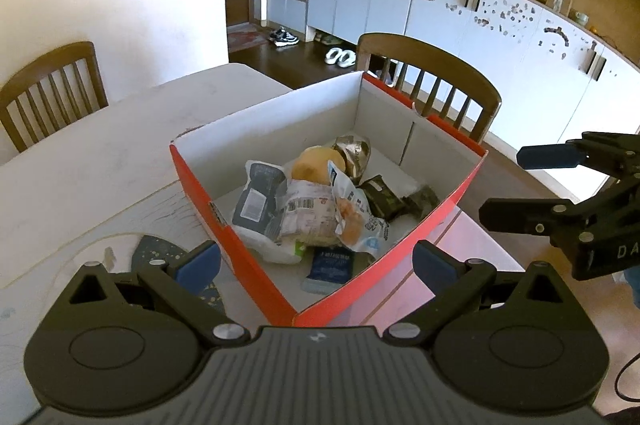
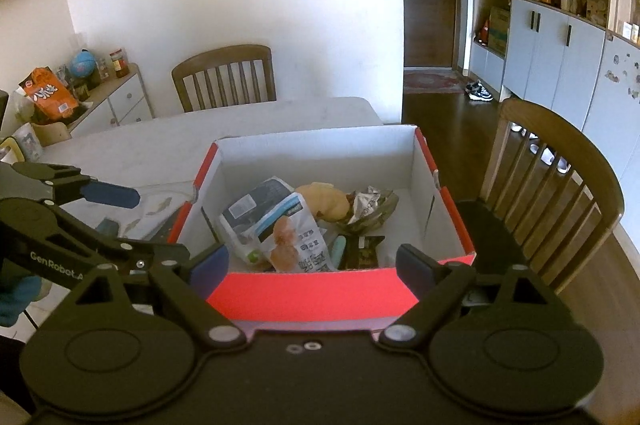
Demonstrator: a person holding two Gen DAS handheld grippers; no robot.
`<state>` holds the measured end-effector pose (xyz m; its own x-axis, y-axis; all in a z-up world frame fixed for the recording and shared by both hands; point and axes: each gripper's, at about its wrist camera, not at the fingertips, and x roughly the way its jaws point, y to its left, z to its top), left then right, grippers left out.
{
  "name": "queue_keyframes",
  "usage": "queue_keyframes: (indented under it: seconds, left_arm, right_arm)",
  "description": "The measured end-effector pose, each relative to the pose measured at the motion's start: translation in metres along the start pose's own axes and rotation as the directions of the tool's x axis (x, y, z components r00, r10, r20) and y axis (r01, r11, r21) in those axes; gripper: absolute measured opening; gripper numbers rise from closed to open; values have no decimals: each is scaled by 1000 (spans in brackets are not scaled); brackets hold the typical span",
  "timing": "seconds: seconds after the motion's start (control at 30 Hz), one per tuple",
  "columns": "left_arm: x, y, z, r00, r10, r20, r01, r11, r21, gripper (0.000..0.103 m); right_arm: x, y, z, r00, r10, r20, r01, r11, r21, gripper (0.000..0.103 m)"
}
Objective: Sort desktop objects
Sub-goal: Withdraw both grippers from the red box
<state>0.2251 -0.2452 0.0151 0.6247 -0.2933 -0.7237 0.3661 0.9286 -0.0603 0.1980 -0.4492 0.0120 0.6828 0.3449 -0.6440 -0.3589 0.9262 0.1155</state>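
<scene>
Seen from the left wrist: left gripper [image 1: 316,261] spread wide and holding nothing, poised over the near corner of the red cardboard box [image 1: 256,273]; box standing on the pale table [image 1: 100,153], open at the top, white inside, with the sorted things heaped in its middle. Going left to right through the heap: a dark-and-white snack pouch [image 1: 258,199], probably light and crinkly, best pinched at its sealed top edge; next a clear wrapped pack with a barcode [image 1: 306,211], soft and likely to slide between the pads; behind it a round yellow bun-like thing [image 1: 312,163], seemingly squashy, to be held gently at its sides; then a printed bag showing fried pieces [image 1: 352,213], thin film, light, easy to crush; a crumpled gold foil wrapper [image 1: 354,151] toward the far wall; two small dark sachets [image 1: 384,199] at the right, flat and hard to get under; a blue flat packet [image 1: 330,263] lying on the floor of the box close to the near corner. To the left of the box, a dark speckled mat [image 1: 160,253] on the table. At the far right, right gripper [image 1: 516,185] also wide apart and empty, beside the box wall without touching it. Box itself judged stiff but light; to be taken by the rim.
</scene>
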Motion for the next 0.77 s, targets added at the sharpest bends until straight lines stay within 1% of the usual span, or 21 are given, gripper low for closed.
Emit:
queue_keyframes:
  seconds: [0.17, 0.77]
  left_arm:
    - [-1, -2, -1, 1000, 17, -1, -17, 1000, 8, 103]
    - [2, -3, -7, 1000, 10, -11, -10, 1000, 22, 103]
  right_arm:
    - [-1, 2, -5, 1000, 5, -3, -5, 1000, 7, 91]
    - [4, 4, -11, 1000, 8, -21, -7, 999, 35, 92]
